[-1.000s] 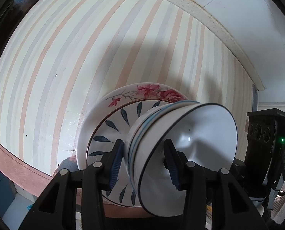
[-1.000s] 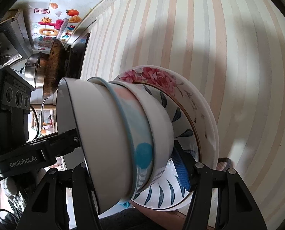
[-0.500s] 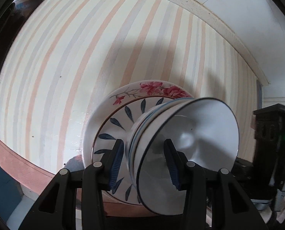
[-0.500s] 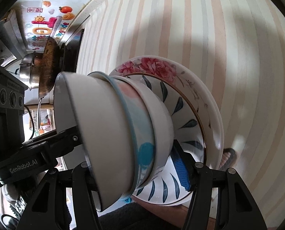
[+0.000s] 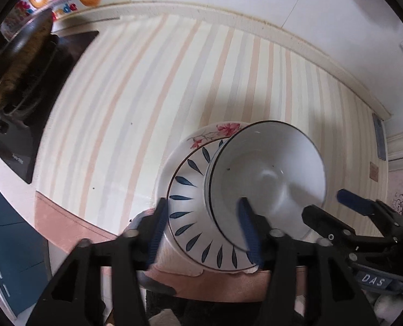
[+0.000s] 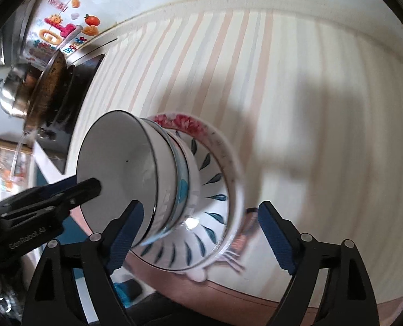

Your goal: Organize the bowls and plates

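Compared with one second ago, both the left gripper (image 5: 204,228) and right gripper (image 6: 201,236) have just opened, releasing the nested white ceramic bowls (image 6: 136,174), which rest on the leaf-patterned plate (image 5: 185,217) at 6 o'clock of the striped counter (image 5: 147,95).

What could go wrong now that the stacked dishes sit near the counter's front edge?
1. The plates appear to overhang the counter's front edge; a bump could tip the stack.
2. Both grippers' jaws have just been opening, yet the left gripper and right gripper straddle the stacked bowls; lifting away could clip a rim.
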Available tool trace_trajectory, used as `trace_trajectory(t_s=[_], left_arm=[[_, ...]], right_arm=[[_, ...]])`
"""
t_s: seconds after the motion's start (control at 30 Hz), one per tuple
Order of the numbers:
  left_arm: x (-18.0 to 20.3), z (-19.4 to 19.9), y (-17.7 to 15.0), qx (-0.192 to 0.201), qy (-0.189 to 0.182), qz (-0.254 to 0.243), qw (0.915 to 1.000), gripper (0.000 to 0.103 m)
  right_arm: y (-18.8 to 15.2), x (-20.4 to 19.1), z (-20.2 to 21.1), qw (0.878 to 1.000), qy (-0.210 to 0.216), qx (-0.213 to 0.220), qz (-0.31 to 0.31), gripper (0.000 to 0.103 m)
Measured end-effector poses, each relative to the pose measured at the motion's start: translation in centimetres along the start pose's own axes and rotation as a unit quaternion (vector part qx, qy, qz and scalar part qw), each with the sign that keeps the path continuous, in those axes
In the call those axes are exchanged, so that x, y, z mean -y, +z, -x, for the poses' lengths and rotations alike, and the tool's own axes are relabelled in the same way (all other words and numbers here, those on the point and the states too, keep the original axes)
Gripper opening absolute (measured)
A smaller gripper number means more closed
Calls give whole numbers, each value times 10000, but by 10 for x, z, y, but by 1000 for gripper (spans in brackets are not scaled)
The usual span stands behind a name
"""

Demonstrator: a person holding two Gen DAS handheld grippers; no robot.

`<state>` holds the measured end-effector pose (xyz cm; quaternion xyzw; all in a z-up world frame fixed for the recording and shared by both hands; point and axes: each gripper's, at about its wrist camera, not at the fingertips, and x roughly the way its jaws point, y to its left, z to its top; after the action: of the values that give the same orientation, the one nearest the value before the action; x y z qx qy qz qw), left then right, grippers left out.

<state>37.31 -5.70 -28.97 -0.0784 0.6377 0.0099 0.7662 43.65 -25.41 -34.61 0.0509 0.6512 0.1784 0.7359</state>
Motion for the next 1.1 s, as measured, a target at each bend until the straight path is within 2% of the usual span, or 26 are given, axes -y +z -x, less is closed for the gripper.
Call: trace_trajectory(t_s=[0.07,0.27,0.43,0.6,0.83,0.97,1.1], left_arm=[[0,9,-6,152,68,-26,9999,84],[-9,57,-31,799,55,-165,9967,88],[-21,106,-69,1432,103,-441,9887,88],[-37,150,-117,1905,88,-632,9796,88],[-58,213,-195,2635,169,-828,9609,89],[-67,233,-233,2858,153,-817,9547,95],[-70,249,-264,2999,133,-770,9508,98]], right_arm=[[-7,-9,19,9994,-190,267,127,92],[-39,-33,71,9944,-462,940,113,93],[-79,-62,114,9866,-651,1492,-74,94],[-138,-97,165,9749,-738,2089,-239,95],[-235,-155,228,9457,-1043,3069,-229,97],[-285,-174,248,9369,-1111,3298,-324,99],[-326,-184,261,9347,-1127,3348,-396,100]])
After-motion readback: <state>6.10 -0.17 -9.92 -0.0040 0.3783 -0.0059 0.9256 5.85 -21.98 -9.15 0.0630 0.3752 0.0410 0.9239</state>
